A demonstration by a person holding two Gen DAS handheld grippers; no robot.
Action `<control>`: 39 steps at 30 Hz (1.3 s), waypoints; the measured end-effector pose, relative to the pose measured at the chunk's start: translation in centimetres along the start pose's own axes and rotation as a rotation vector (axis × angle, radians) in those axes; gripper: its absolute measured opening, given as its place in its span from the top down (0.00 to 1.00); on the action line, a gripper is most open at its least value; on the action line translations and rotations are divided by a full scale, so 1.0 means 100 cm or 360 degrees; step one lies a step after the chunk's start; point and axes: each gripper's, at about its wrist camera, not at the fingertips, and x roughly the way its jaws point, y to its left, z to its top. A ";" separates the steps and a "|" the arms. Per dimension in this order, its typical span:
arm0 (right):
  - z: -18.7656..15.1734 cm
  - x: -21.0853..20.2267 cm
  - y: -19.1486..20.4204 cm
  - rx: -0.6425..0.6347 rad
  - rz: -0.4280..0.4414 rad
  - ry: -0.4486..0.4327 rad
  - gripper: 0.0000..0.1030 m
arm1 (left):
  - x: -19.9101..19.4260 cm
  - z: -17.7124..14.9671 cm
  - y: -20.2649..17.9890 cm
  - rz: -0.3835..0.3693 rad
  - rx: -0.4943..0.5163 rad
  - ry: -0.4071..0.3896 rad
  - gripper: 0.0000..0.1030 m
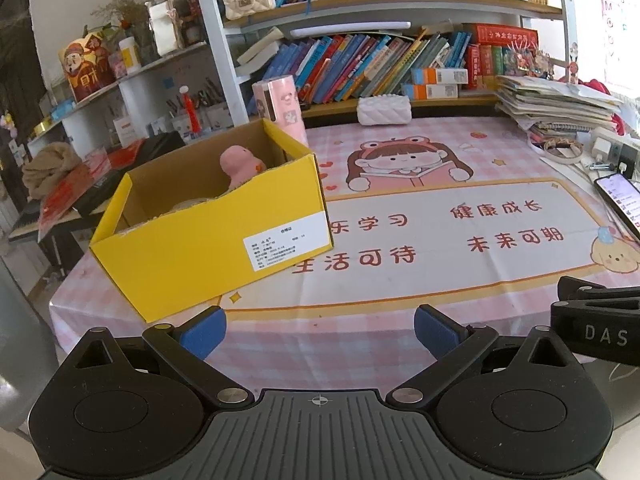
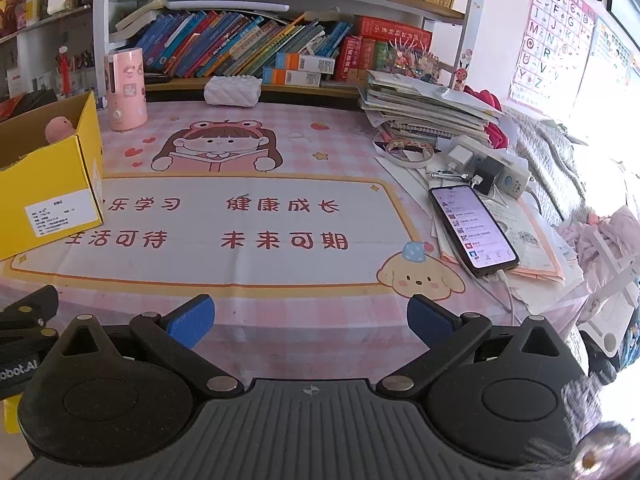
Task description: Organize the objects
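A yellow cardboard box stands open on the left of the pink table mat, with a pink plush toy inside it. The same yellow box and pink toy show at the left edge of the right wrist view. My left gripper is open near the table's front edge, just right of the box, nothing between its blue pads. My right gripper is open too, over the front edge of the mat, holding nothing.
A pink cylinder bottle and a white quilted pouch stand at the back of the table. A lit phone on a cable, papers, a power strip and a stack of notebooks crowd the right side. Bookshelves line the back.
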 end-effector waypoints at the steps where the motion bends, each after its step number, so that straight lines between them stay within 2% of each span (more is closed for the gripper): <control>1: -0.001 -0.001 0.001 -0.0005 0.0003 -0.0002 0.00 | -0.001 0.000 0.000 0.0007 0.0001 -0.0001 0.02; 15: -0.003 -0.008 0.004 -0.0025 -0.0039 -0.0021 0.00 | -0.006 -0.001 -0.005 0.0081 -0.0004 -0.0006 0.02; 39: -0.002 -0.006 0.010 -0.0011 -0.0070 -0.0002 0.00 | -0.001 -0.001 0.000 0.0075 -0.0077 0.0055 0.02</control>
